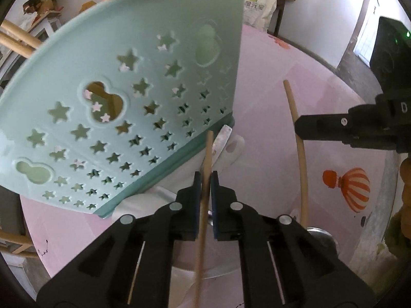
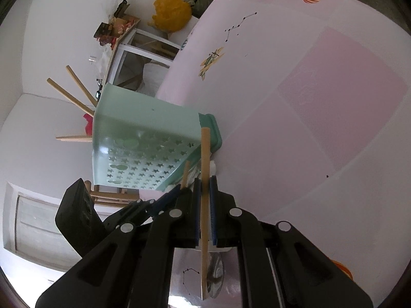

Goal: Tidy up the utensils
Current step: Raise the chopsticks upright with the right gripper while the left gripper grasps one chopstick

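Observation:
A mint-green utensil holder with star-shaped holes stands on the pink table; it also shows in the right wrist view. My left gripper is shut on a wooden chopstick, just right of the holder's base. My right gripper is shut on a second wooden chopstick; in the left wrist view that chopstick hangs from the right gripper at the right. A white spoon handle and a metal spoon lie by the holder's base.
The pink tablecloth with balloon prints covers the table. Wooden utensils stick out of the holder's top. A metal dish lies below the grippers. A shelf, chairs and bags stand beyond the table edge.

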The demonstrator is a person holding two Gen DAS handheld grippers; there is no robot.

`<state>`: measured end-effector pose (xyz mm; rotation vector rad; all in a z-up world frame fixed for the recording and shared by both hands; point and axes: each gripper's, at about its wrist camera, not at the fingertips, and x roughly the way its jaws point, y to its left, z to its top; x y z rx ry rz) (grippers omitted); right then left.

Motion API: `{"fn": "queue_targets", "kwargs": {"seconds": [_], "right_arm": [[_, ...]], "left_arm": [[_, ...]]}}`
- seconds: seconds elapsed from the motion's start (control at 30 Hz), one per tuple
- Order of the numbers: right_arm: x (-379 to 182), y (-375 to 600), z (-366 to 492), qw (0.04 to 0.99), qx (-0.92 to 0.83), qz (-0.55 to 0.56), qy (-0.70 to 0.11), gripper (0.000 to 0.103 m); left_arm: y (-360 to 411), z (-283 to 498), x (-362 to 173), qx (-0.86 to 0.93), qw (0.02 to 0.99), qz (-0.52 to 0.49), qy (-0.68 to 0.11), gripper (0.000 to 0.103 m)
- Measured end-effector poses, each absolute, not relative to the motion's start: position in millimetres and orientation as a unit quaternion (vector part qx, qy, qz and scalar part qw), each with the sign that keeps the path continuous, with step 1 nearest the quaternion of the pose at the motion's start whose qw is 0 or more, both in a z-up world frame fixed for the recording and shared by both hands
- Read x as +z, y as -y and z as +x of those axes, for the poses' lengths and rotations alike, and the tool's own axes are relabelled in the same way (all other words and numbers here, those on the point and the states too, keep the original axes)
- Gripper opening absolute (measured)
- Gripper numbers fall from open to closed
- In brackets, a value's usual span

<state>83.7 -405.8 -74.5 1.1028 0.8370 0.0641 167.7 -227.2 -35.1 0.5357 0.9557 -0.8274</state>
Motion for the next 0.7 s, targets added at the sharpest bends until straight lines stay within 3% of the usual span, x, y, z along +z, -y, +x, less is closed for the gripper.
{"fn": "queue_targets", "kwargs": {"seconds": [0.27, 0.7], "right_arm": [[-61.8, 410.4, 76.7, 0.780, 0.029, 0.504, -0.369, 0.007], [-48.9, 405.4, 65.1, 0.792, 0.031, 0.495, -0.357, 0.007]], "left_arm": [[196.4, 174.1, 4.4, -0.386, 0.799, 0.184, -0.423, 0.005], [78.2, 170.6, 145.5, -0.377, 0.871, 0.012, -0.315, 0.004]]}}
